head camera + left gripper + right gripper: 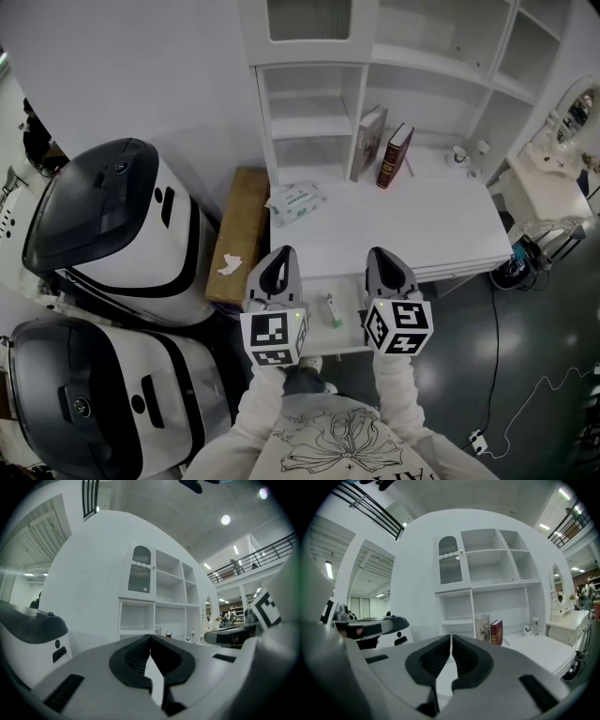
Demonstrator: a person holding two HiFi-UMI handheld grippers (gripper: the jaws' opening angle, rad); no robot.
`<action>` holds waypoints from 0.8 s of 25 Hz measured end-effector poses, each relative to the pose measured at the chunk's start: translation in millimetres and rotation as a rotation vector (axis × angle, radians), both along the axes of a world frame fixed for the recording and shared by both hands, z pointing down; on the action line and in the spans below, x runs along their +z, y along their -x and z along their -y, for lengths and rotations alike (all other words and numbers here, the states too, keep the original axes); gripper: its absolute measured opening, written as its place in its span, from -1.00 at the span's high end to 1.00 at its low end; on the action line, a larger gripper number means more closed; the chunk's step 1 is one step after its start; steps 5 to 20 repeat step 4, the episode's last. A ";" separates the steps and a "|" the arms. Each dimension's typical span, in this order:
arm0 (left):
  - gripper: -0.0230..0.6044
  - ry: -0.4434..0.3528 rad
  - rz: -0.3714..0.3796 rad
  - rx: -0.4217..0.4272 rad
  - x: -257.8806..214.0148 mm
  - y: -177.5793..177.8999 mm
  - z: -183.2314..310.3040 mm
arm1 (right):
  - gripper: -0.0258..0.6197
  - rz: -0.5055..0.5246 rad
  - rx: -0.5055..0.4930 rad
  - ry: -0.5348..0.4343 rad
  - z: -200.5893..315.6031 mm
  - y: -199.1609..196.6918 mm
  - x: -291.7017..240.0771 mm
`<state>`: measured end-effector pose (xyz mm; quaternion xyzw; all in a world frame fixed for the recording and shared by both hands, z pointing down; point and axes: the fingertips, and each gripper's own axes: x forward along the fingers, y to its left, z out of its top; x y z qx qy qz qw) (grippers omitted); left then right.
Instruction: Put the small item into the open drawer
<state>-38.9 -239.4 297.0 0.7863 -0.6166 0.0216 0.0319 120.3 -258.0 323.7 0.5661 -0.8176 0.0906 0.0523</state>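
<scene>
Small item (331, 310) in drawer (349, 296): too small to identify.

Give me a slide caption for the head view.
Left hand-held gripper and right hand-held gripper, both shut, flank the open drawer where the small item lies.

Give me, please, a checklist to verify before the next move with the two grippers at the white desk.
1. Left gripper empty: ok, jaws together, nothing between them.
2. Right gripper empty: ok, jaws together, nothing between them.
3. White drawer under the white desk open: ok, pulled out toward the person.
4. Small white tube-shaped item found: ok, it seems to lie inside the drawer, between the two grippers.
5. Jaws ready to take anything: not ok, both are shut.
6. What the item is: cannot tell, too small.
</scene>
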 end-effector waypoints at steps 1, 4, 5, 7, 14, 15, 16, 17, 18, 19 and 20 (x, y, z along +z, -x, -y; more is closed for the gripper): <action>0.91 0.001 0.000 0.001 0.1 -0.3 0.5 | 0.88 0.000 0.000 0.001 0.5 -0.1 0.3; 0.91 0.003 0.001 0.002 0.8 -1.2 2.2 | 0.88 0.001 0.000 0.004 2.1 -0.8 0.9; 0.91 0.003 0.001 0.002 0.8 -1.2 2.2 | 0.88 0.001 0.000 0.004 2.1 -0.8 0.9; 0.91 0.003 0.001 0.002 0.8 -1.2 2.2 | 0.88 0.001 0.000 0.004 2.1 -0.8 0.9; 0.91 0.003 0.001 0.002 0.8 -1.2 2.2 | 0.88 0.001 0.000 0.004 2.1 -0.8 0.9; 0.91 0.003 0.001 0.002 0.8 -1.2 2.2 | 0.88 0.001 0.000 0.004 2.1 -0.8 0.9; 0.91 0.003 0.001 0.002 0.8 -1.2 2.2 | 0.88 0.001 0.000 0.004 2.1 -0.8 0.9; 0.91 0.003 0.001 0.002 0.8 -1.2 2.2 | 0.88 0.001 0.000 0.004 2.1 -0.8 0.9; 0.91 0.003 0.001 0.002 0.8 -1.2 2.2 | 0.88 0.001 0.000 0.004 2.1 -0.8 0.9; 0.91 0.003 0.001 0.002 0.8 -1.2 2.2 | 0.88 0.001 0.000 0.004 2.1 -0.8 0.9; 0.91 0.003 0.001 0.002 0.8 -1.2 2.2 | 0.88 0.001 0.000 0.004 2.1 -0.8 0.9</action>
